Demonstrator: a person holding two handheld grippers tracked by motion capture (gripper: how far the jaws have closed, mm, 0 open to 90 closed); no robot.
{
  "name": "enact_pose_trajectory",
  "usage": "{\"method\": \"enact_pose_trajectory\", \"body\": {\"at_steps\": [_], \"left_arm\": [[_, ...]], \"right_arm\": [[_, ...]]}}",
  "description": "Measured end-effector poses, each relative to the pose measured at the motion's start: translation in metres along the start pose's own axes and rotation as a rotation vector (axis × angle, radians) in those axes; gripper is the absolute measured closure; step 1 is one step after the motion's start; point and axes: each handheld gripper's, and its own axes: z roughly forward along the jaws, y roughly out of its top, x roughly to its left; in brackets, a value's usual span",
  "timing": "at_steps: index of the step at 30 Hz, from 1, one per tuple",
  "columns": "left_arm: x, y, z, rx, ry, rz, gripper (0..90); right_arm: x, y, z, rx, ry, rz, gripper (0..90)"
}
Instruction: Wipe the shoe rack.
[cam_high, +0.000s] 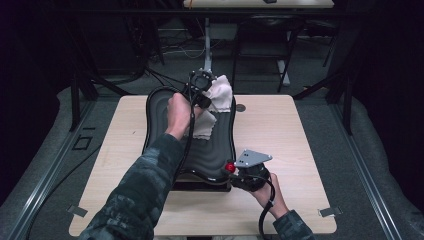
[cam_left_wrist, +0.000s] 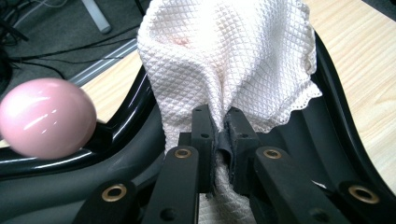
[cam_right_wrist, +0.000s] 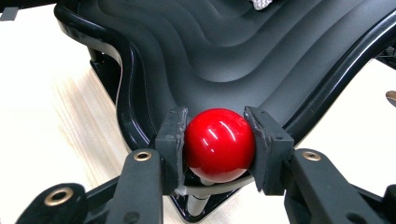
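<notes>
Wiping the far end of the black ridged tray (cam_high: 165, 107) on the desk (cam_high: 290, 140), the left claw (cam_left_wrist: 218, 135) pinches the white cloth (cam_left_wrist: 233, 60) ahead of it, while the right claw (cam_right_wrist: 218, 140) clamps the red knob (cam_right_wrist: 219, 142) at the near corner.

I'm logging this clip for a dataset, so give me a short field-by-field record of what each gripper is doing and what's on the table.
surface: light wooden table
main object: black wavy tray with ball knobs on its rim
left gripper: fingers shut on the white cloth, over the tray's far part
right gripper: fingers shut on the red ball knob at the tray's near edge
other knob: pink ball knob on the rim beside the cloth
cloth state: bunched, lying partly on the tray
</notes>
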Motion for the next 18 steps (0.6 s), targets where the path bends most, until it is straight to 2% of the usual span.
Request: {"method": "enact_pose_trajectory", "body": {"at_steps": [11, 18], "left_arm": [[0.0022, 0.0047, 0.0084, 0.012, 0.001, -0.011, 83.9], [-0.0046, 0.0015, 0.0102, 0.02, -0.036, -0.006, 83.9]], "right_arm": [[0.0001, 0.0, 0.0, 0.0, -0.001, 0.0, 60.5], [0.0003, 0.0, -0.0001, 0.002, -0.002, 0.0, 60.5]]}}
